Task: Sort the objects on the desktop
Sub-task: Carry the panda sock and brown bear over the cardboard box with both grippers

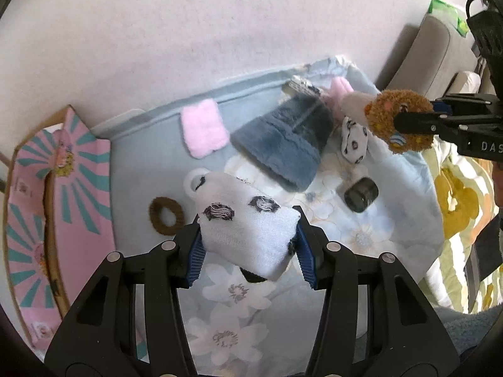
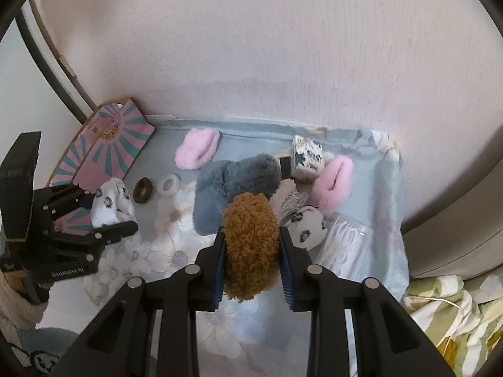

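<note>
Fingers (image 1: 295, 245) of the left gripper (image 1: 248, 251) clamped on a white sock (image 1: 248, 229) with dark tufted spots, held clear above the flowered blue cloth (image 1: 151, 144). Seen from the left wrist: brown hair tie (image 1: 165, 216) and white ring (image 1: 195, 181) just beyond the sock, pink fuzzy pad (image 1: 204, 132) and grey plush slipper (image 1: 283, 144) farther back, dark small jar (image 1: 361, 194) to the right, second spotted sock (image 1: 354, 141) near the far corner. Pink and teal box (image 1: 78, 194) lying at the left edge, likely the drop place. Best kept pinched evenly so the soft fabric does not slip out sideways; worth carrying high enough to clear the hair tie and ring.

From the right wrist: right gripper (image 2: 251, 251) shut tight on a brown curly plush toy (image 2: 251, 245), squeezed between both blue pads, lifted over the cloth. Grey slipper (image 2: 235, 188) directly behind, pink slipper (image 2: 333, 185) and patterned small box (image 2: 308, 157) at the back right, clear plastic wrapper (image 2: 345, 245) alongside. Left gripper (image 2: 103, 216) visible at the left with its sock. Advisable to keep the two loads well apart in transit, and to move slowly, since loose plush can snag on neighbouring fluff.
</note>
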{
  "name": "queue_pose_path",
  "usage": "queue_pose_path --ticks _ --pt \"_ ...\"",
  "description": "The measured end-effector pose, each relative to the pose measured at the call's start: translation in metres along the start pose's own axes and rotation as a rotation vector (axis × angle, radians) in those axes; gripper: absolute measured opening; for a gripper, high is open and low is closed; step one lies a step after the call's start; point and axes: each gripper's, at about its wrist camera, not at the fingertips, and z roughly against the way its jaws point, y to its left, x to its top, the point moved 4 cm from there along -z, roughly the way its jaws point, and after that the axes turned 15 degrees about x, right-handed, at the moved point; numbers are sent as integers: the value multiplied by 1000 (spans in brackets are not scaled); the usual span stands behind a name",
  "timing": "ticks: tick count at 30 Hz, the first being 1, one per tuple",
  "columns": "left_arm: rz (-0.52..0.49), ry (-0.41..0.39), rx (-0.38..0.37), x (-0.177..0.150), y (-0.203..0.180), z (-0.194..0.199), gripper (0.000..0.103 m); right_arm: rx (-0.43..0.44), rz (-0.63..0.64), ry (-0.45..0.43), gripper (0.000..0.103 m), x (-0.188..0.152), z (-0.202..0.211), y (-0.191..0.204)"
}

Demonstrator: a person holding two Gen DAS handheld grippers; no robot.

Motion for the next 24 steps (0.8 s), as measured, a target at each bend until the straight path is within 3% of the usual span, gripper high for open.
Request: queue_pose_path --ticks 12,24 --pt "5 -51 54 8 33 30 46 13 44 6 27 21 8 22" --pt "119 -94 119 16 95 55 46 69 167 15 27 73 6 67"
